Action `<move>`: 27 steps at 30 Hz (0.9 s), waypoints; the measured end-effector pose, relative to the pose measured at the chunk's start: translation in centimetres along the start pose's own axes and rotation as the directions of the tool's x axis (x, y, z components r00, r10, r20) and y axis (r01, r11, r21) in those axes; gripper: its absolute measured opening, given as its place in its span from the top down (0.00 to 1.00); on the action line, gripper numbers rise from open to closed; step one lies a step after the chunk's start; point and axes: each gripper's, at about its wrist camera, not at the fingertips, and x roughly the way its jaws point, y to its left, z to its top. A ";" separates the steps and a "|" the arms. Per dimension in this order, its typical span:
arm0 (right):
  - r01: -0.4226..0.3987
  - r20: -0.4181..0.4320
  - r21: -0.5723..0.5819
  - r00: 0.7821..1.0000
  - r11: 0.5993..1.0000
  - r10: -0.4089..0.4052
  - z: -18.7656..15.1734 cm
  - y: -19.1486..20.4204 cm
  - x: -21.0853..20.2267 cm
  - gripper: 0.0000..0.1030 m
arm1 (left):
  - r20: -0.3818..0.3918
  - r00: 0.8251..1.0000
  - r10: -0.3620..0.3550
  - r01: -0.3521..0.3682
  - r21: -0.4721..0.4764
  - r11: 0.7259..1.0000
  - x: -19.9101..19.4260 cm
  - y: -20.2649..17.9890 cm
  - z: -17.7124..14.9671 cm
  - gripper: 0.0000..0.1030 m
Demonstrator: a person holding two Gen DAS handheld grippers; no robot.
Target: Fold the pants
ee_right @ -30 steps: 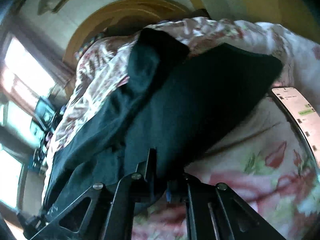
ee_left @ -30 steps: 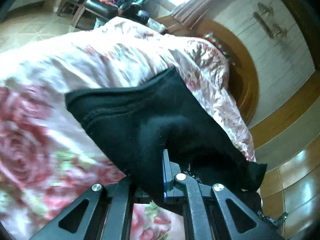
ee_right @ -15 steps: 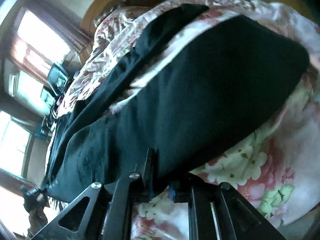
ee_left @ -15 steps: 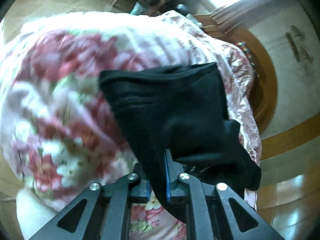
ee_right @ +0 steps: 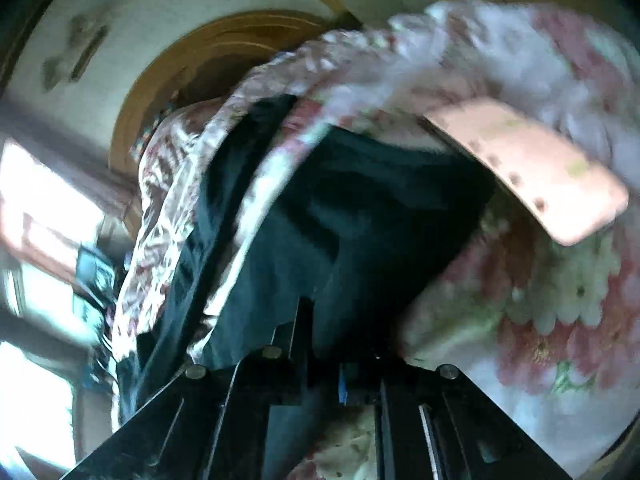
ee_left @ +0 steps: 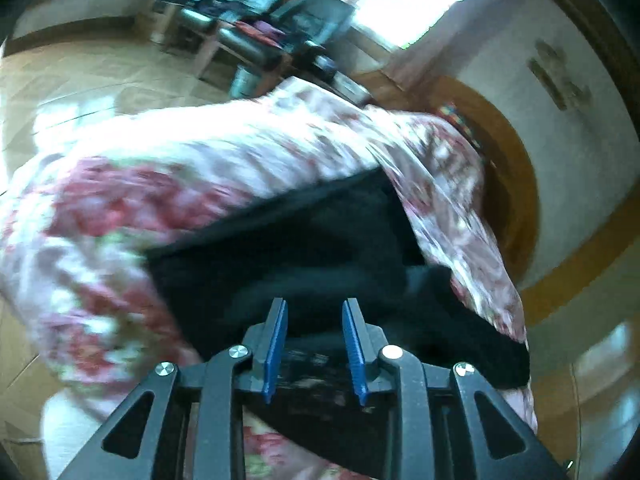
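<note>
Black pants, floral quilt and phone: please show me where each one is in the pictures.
black pants (ee_left: 304, 248), left wrist view, flat middle of the cloth
floral quilt (ee_left: 132, 200), left wrist view, red flower print
phone (ee_right: 532, 168), right wrist view, lit screen

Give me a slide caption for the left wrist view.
Left gripper, jaws opening and empty, above black pants lying on a floral quilt.

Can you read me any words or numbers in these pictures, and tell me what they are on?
No words can be read here.
Phone on the flowery blanket: its screen shows small marks, too blurred to read.
Black pants: no label shows.
Wall ornament: a shape, no writing to make out.
</note>
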 end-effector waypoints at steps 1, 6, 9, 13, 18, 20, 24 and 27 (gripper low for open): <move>0.014 0.024 -0.037 1.000 0.999 -0.013 0.1 0.5 -0.8 0.92 | -0.024 1.000 -0.019 0.020 0.020 1.000 1.0 -1.0 -0.3 0.72; 0.189 0.071 -0.135 0.981 0.973 -0.181 0.2 1.0 -1.3 0.89 | -0.159 0.987 -0.020 0.038 0.110 0.993 6.2 -4.1 -2.2 0.72; 0.273 0.011 -0.221 0.961 0.936 -0.277 -0.5 0.9 -0.4 0.82 | -0.265 0.964 0.011 0.022 0.122 0.992 9.0 -4.8 -3.2 0.72; 0.505 0.256 -0.189 0.853 0.842 -0.454 -1.7 2.5 -4.4 0.56 | -0.298 0.953 -0.051 0.089 0.113 0.990 9.6 -5.4 -2.8 0.59; 0.389 0.348 -0.298 0.895 0.872 -0.280 -3.4 7.4 -6.1 0.50 | -0.268 0.959 -0.095 0.145 0.173 0.974 9.4 -7.9 0.0 0.38; 0.282 0.261 -0.453 0.949 0.846 -0.177 -4.8 10.7 -3.7 0.44 | -0.252 0.964 -0.085 0.134 0.186 0.973 10.1 -8.8 1.3 0.38; 0.088 0.032 -0.661 0.995 0.745 -0.089 -8.9 16.0 3.1 0.41 | -0.181 0.983 0.017 0.034 0.277 0.960 12.1 -11.2 5.1 0.38; 0.108 0.023 -0.727 0.991 0.678 -0.133 -11.2 17.9 6.7 0.40 | -0.163 0.985 0.048 0.004 0.304 0.953 13.7 -11.4 7.7 0.38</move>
